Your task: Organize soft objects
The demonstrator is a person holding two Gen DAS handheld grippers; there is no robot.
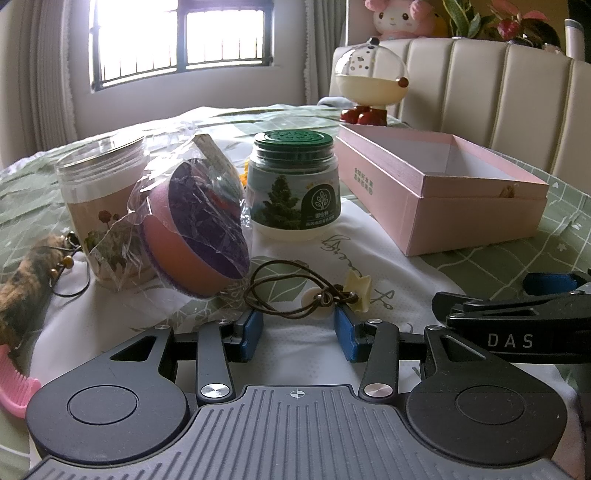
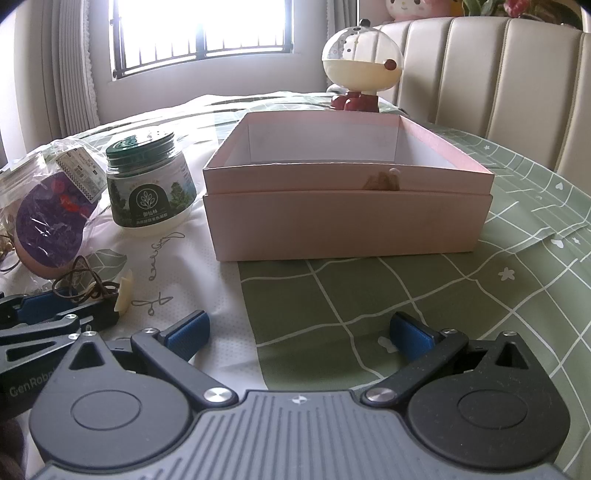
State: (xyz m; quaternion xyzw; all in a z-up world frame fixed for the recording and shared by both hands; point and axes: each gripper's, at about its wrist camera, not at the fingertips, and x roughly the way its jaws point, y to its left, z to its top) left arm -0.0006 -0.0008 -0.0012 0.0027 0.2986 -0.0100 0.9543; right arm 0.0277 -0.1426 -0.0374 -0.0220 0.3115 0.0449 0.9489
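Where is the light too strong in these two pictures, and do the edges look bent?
Left wrist view: the window is blown out white, and the wrapped sponge shows glare on its plastic. Right wrist view: the window is overexposed too, while the near wall of the pink box lies in shade. Both views bend straight lines toward the edges.

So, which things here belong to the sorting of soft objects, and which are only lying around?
Job:
wrapped sponge
brown cord
furry strip
pink box

Lying about:
green-lidded jar
clear jar
pink comb
round-headed toy
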